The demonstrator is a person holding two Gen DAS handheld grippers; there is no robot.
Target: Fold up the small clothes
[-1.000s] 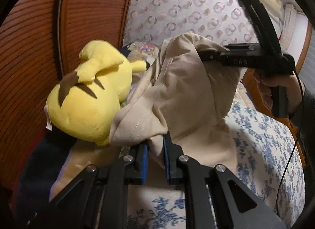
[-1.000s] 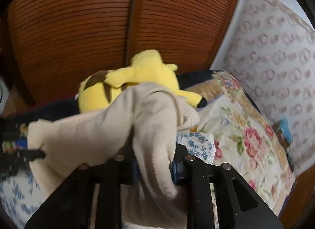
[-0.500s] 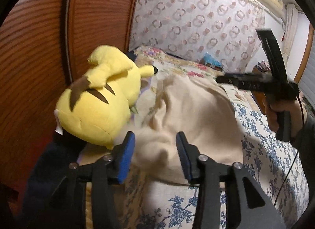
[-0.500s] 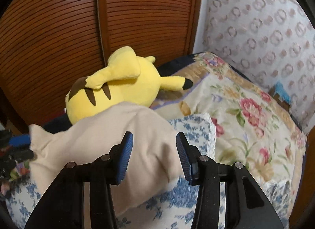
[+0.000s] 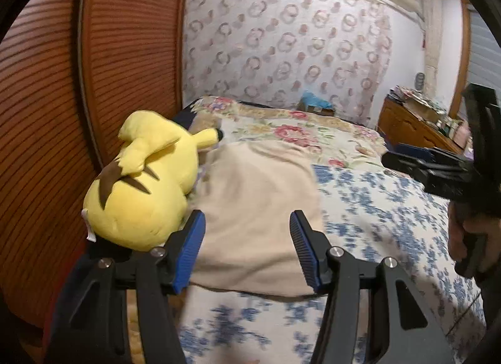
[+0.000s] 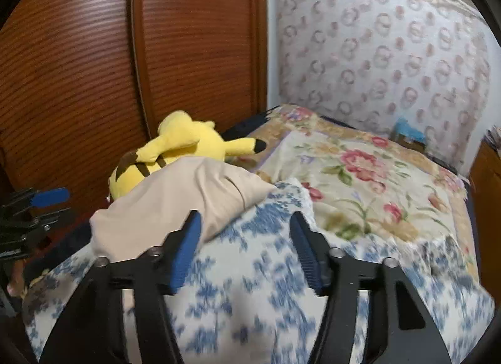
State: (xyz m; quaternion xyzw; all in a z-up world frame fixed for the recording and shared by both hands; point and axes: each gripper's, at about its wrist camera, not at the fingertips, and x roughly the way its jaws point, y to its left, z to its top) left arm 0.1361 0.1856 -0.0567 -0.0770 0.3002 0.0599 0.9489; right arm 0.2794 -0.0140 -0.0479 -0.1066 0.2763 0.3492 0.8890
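On the bed, in the left wrist view, a beige folded cloth garment (image 5: 260, 217) lies flat on the blue-and-white floral bedspread (image 5: 385, 207), its left edge against a yellow plush toy with brown back stripes (image 5: 144, 182). The toy rests on its side next to the reddish-brown slatted wooden door (image 5: 125, 51). The left gripper (image 5: 247, 248) hangs above the near part of the garment. Its blue-padded jaws have just been opening and now stand wide apart. They hold nothing; the garment shows in the gap but the pads do not press on it. A cream quilt with red flowers (image 5: 297, 132) covers the far part of the bed. The right gripper (image 5: 407, 162) appears at the right edge, gripped by a person's hand (image 5: 469, 238); its jaw state cannot be read from this view.

In the right wrist view, the right gripper (image 6: 245, 245) is over the bedspread (image 6: 266, 270), which is blurred. Its jaws have likewise just been opening and stand wide, with nothing between them but bedding. The garment (image 6: 175, 207) lies to the left of the gap, its near corner just behind the left pad; contact cannot be determined. The plush toy (image 6: 184, 148) lies behind the garment, against the door (image 6: 78, 66). The left gripper (image 6: 47, 201) shows at the left edge with its pads parted. The flowered quilt (image 6: 369, 176) extends to the patterned curtain (image 6: 391, 51).
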